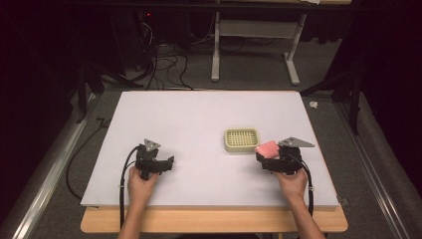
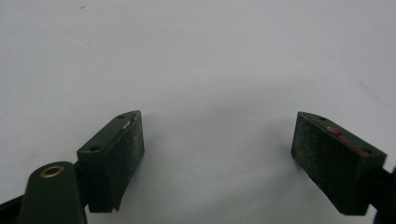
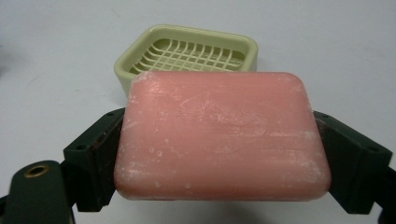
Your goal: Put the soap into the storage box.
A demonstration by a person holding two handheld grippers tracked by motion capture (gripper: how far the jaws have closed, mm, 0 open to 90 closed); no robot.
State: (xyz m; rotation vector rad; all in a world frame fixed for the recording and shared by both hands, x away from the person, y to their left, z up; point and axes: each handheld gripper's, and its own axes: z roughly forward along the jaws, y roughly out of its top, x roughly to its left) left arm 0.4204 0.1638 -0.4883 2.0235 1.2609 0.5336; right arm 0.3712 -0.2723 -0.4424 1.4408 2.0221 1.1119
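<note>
Looking down from the high view, the right gripper [image 1: 269, 158] holds a pink rounded-rectangular bar of soap [image 1: 267, 148] just beside the near right corner of a pale green plastic soap dish with a slotted grid floor [image 1: 241, 140] on the white table top [image 1: 199, 114]; a release from this offset would likely tip the bar off the dish rim. The right hand [image 1: 292, 183] is low and angled inward, while the left gripper [image 1: 160, 163] rests well apart. In the left gripper view, its jaws stand wide apart, empty, over bare table [image 2: 196, 56]. In the right gripper view, the jaws clamp the soap's [image 3: 219, 135] short ends (a waxy surface that may slip), the dish [image 3: 187, 53] just beyond.
</note>
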